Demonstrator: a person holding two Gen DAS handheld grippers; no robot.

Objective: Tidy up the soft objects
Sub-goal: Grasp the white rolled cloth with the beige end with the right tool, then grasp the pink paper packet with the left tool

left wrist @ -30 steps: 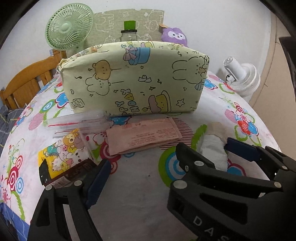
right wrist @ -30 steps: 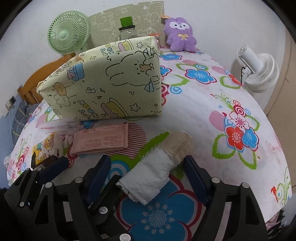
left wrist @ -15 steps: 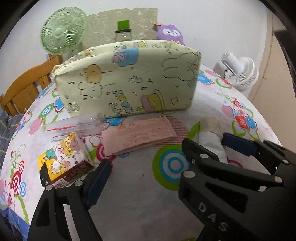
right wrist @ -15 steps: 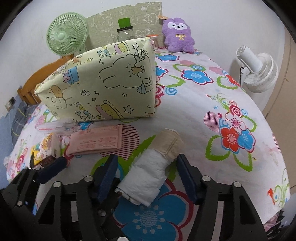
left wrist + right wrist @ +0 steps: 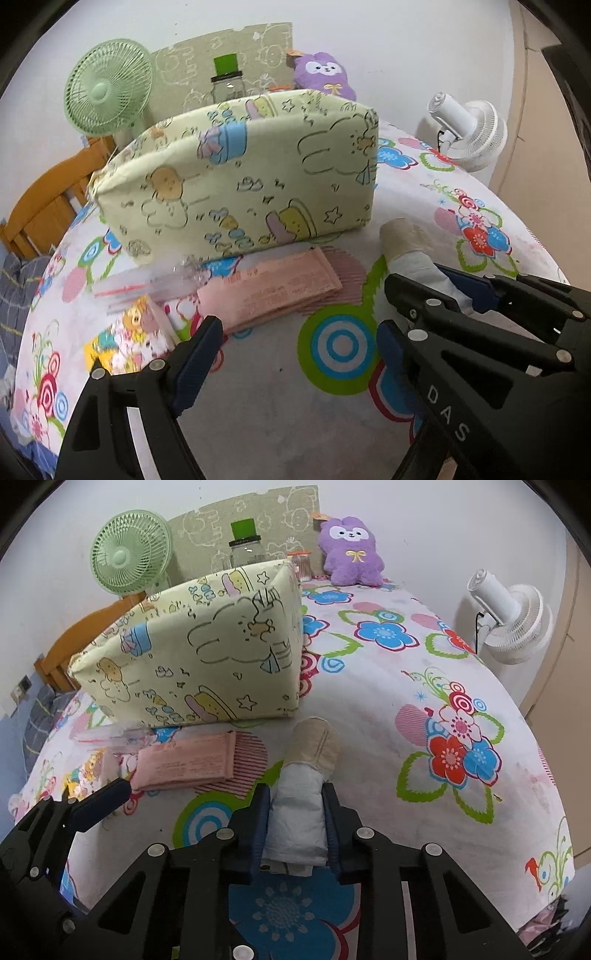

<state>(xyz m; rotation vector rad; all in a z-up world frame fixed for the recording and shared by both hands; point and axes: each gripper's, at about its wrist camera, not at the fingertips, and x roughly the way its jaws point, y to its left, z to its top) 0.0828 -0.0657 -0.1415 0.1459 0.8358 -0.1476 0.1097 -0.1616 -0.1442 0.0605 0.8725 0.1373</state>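
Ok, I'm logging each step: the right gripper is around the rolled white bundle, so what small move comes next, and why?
Probably lift it. The right gripper has just closed on the rolled bundle, pads pressing both sides, while it lies on the floral sheet by the open fabric bin.

A pale yellow cartoon-print cushion (image 5: pixel 236 177) stands on a flower-patterned bedsheet (image 5: pixel 280 413), a pink packet (image 5: pixel 269 291) lying just in front of it. In the near foreground the left gripper (image 5: pixel 295 339) hangs with its jaws wide apart over bare sheet. To the right, the right gripper (image 5: pixel 443 284) pinches a rolled white cloth with a beige end (image 5: pixel 406 247). A green fan (image 5: pixel 107 98), a purple plush (image 5: pixel 325 75) and a white fan (image 5: pixel 469 129) stand far behind.
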